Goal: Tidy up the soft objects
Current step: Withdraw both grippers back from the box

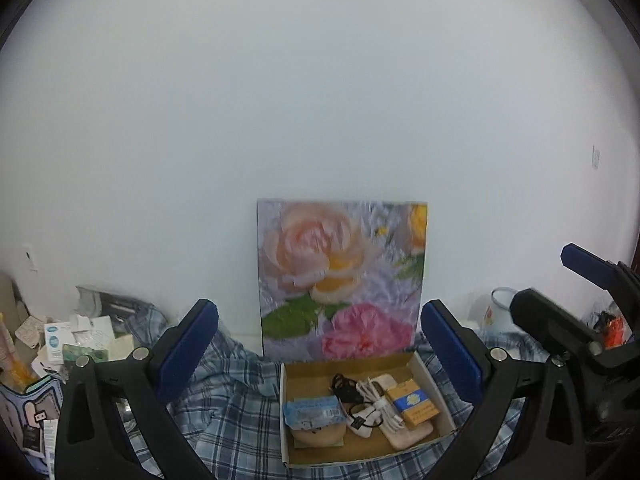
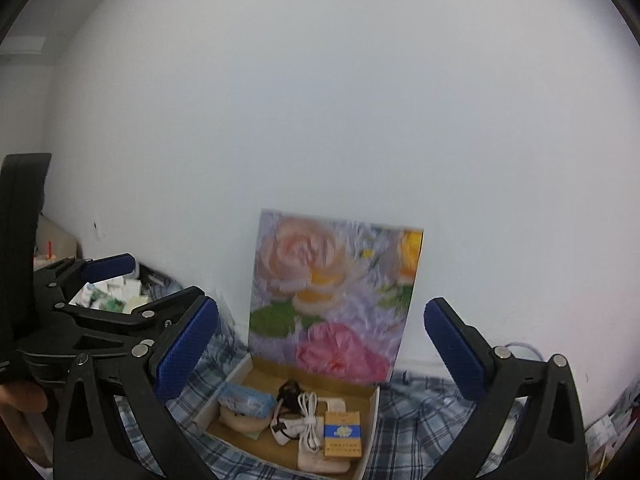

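Both grippers are raised above the bed surface and face a white wall (image 1: 320, 100).

Left gripper (image 1: 320, 354): the jaws stand wide apart. The blue pads (image 1: 188, 350) hold nothing and touch nothing. The right gripper shows at the right edge of this view, also spread.

Right gripper (image 2: 320, 354): the jaws stand wide apart. Nothing lies between the blue pads (image 2: 454, 350), and nothing is in contact with them. The left gripper shows at the left edge of this view, with a part of a hand (image 2: 22, 398) below it.

Cardboard box (image 1: 422, 364): it lies open on a blue plaid cloth (image 1: 236, 404), below and ahead of both grippers, just in front of a floral painting (image 1: 340, 276) that leans on the wall. The box contains:
- a blue packet (image 1: 312, 410) on a round beige pad (image 1: 318, 436), at the left side;
- a black cord (image 1: 346, 386) and a coiled white cable (image 1: 378, 402), in the middle;
- a yellow-and-blue carton (image 1: 412, 400) on a pale pink flat object (image 1: 412, 436), at the right side.

A pile of small boxes (image 1: 80, 340) lies on the far left, well apart from the cardboard box.
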The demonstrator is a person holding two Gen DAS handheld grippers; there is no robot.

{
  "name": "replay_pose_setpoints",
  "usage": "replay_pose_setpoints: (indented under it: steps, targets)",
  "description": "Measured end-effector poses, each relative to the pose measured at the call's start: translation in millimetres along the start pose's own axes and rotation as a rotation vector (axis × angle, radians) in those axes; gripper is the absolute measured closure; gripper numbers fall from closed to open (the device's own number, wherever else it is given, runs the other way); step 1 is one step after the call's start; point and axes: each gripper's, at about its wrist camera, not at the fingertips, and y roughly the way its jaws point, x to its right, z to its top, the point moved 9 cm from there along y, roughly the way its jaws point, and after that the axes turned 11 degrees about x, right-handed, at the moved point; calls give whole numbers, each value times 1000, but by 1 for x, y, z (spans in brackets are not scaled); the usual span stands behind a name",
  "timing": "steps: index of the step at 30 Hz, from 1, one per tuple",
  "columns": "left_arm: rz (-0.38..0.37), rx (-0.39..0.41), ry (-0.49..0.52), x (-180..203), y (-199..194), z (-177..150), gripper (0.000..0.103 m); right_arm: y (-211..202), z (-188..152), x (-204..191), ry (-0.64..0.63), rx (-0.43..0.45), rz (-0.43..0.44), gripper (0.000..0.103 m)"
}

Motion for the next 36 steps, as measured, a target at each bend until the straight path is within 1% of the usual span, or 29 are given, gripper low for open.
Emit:
replay_pose_setpoints:
  steps: [3, 8, 9, 10, 12, 14, 17, 20, 24, 28, 30, 34, 36]
  targets:
    - [-11, 53, -8, 2, -20, 14, 0, -21, 21, -5, 32, 62, 45, 0]
    - [-15, 113, 19, 13, -52, 34, 0, -50, 42, -12, 63, 123, 127, 0]
    - [-18, 122, 17, 14, -58, 36, 0, -55, 45, -12, 68, 138, 134, 0]
    - [-15, 132, 8, 15, -64, 37, 0, -64, 48, -12, 56, 168, 118, 0]
    - [-16, 139, 2, 18, -76, 35, 0, -79, 47, -17, -2, 190, 96, 0]
    - [-33, 136, -4, 21, -88, 28, 0, -89, 38, -21, -32, 174, 96, 0]
    - [-35, 123, 33, 26, -102, 10, 0, -102, 22, -19, -13, 150, 126, 0]
    - [-53, 105, 50, 31, -112, -7, 0, -110, 6, -14, -1, 140, 115, 0]
    - [-50, 100, 54, 33, -125, -24, 0, -117, -13, -11, 14, 118, 113, 0]
    - [-63, 75, 50, 33, -130, -41, 0, -119, -29, -13, 12, 92, 120, 0]
    - [-57, 59, 44, 31, -131, -50, 0, -119, -38, -14, 11, 79, 122, 0]
    - [-55, 24, 52, 31, -125, -69, 0, -116, -55, -17, 4, 51, 123, 0]
    - [-62, 4, 51, 31, -121, -78, 0, -114, -64, -19, 3, 31, 139, 0]
